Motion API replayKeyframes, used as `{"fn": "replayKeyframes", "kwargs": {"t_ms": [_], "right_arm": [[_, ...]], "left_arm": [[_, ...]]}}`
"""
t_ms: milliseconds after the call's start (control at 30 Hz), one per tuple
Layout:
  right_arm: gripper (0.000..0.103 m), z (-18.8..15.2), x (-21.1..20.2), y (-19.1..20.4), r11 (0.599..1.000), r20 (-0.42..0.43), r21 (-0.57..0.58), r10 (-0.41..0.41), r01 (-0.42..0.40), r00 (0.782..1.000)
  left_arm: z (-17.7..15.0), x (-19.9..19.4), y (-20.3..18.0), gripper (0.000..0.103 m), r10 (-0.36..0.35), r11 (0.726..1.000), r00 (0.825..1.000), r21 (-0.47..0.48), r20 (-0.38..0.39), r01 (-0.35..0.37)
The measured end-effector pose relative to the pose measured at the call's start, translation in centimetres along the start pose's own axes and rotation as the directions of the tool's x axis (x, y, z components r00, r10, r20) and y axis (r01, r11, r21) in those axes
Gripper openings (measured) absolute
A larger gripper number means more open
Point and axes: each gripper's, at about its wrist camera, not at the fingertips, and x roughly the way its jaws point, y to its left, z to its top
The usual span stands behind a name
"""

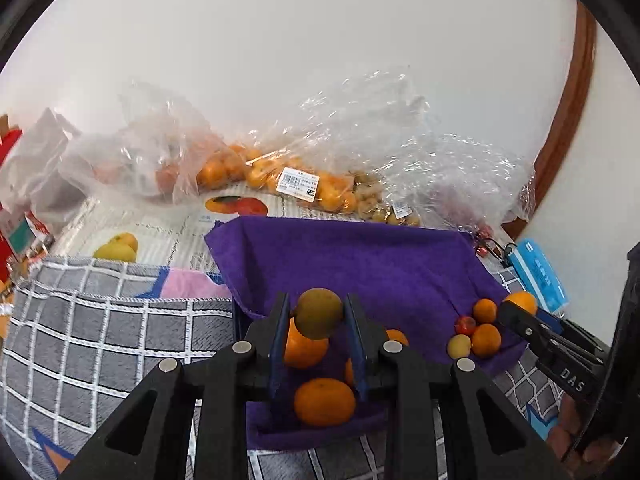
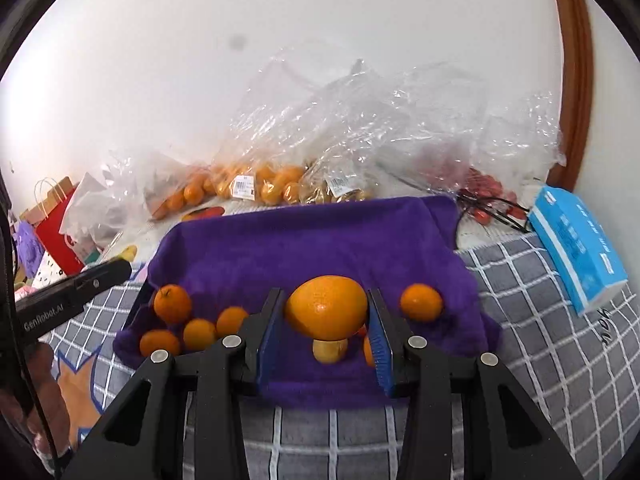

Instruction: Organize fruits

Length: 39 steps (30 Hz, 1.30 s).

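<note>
My left gripper (image 1: pixel 318 312) is shut on a greenish-brown round fruit (image 1: pixel 319 313) and holds it above the purple cloth (image 1: pixel 360 256). Two oranges (image 1: pixel 325 401) lie under it. My right gripper (image 2: pixel 326 312) is shut on a large orange (image 2: pixel 326 311) above the same cloth (image 2: pixel 304 240). A small yellow fruit (image 2: pixel 329 350) lies below it. Several small oranges (image 2: pixel 173 303) lie at the cloth's left, one orange (image 2: pixel 421 302) at its right. In the left wrist view the right gripper (image 1: pixel 520 314) shows beside a small fruit pile (image 1: pixel 485 339).
Clear plastic bags of oranges (image 1: pixel 256 168) and small brown fruits (image 1: pixel 372 196) lie at the back by the wall. A blue tissue pack (image 2: pixel 576 248) lies at the right. A grey checked cloth (image 1: pixel 100 340) covers the surface. Yellow fruits (image 1: pixel 118 249) lie at the left.
</note>
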Motion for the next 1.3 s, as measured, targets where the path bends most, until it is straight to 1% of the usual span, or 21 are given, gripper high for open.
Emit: {"fn": "replayKeyframes", "kwargs": {"t_ms": [233,333,500,600,733,833,933,1100,1133,1300], "right_arm": [[0.041,-0.8,3.3,-0.4,0.999,-0.024,0.021,0.026,-0.025,0.999],[0.041,-1.0,4.2,-0.6,0.999,-0.033,0.026,0.027,-0.026,0.999],[0.041,-1.6,5.3,-0.5,0.999,-0.053,0.017,0.033,-0.032,0.998],[0.041,-1.9,5.7,-0.3,1.0,-0.064,0.004,0.029,-0.029,0.998],[0.041,-2.0,5.7,-0.1,1.0,-0.063,-0.007,0.026,-0.026,0.998],[0.041,-2.1,5.8,0.0,1.0,-0.061,-0.011,0.024,-0.025,0.998],[0.041,-2.2,5.9,0.1,1.0,-0.06,-0.017,0.015,-0.017,0.998],[0.041,-2.3,5.8,0.2,1.0,-0.051,-0.023,0.006,-0.007,0.999],[0.041,-2.3,5.7,0.2,1.0,-0.049,-0.025,0.007,-0.008,0.999],[0.041,-2.4,5.6,0.3,1.0,-0.045,-0.028,0.013,-0.014,0.999]], "left_arm": [[-0.9,1.4,1.1,0.026,-0.048,0.998,0.999,-0.041,-0.016,0.047],[-1.3,2.2,1.1,0.026,-0.034,0.998,0.999,-0.044,-0.038,0.032],[-1.7,3.2,1.1,0.026,-0.065,0.996,0.995,-0.057,-0.073,0.061],[-1.9,3.5,1.1,0.026,-0.058,0.997,0.995,-0.054,-0.077,0.054],[-2.0,3.5,1.0,0.026,-0.056,0.997,0.996,-0.053,-0.069,0.052],[-2.0,3.5,1.0,0.026,-0.066,0.996,0.996,-0.059,-0.058,0.063],[-2.0,3.5,1.2,0.026,-0.097,0.993,0.994,-0.075,-0.05,0.093],[-2.0,3.5,1.5,0.026,-0.166,0.981,0.985,-0.103,-0.038,0.162],[-2.0,3.6,1.5,0.026,-0.17,0.981,0.985,-0.105,-0.04,0.165],[-2.2,3.6,1.3,0.026,-0.136,0.987,0.99,-0.092,-0.033,0.132]]}}
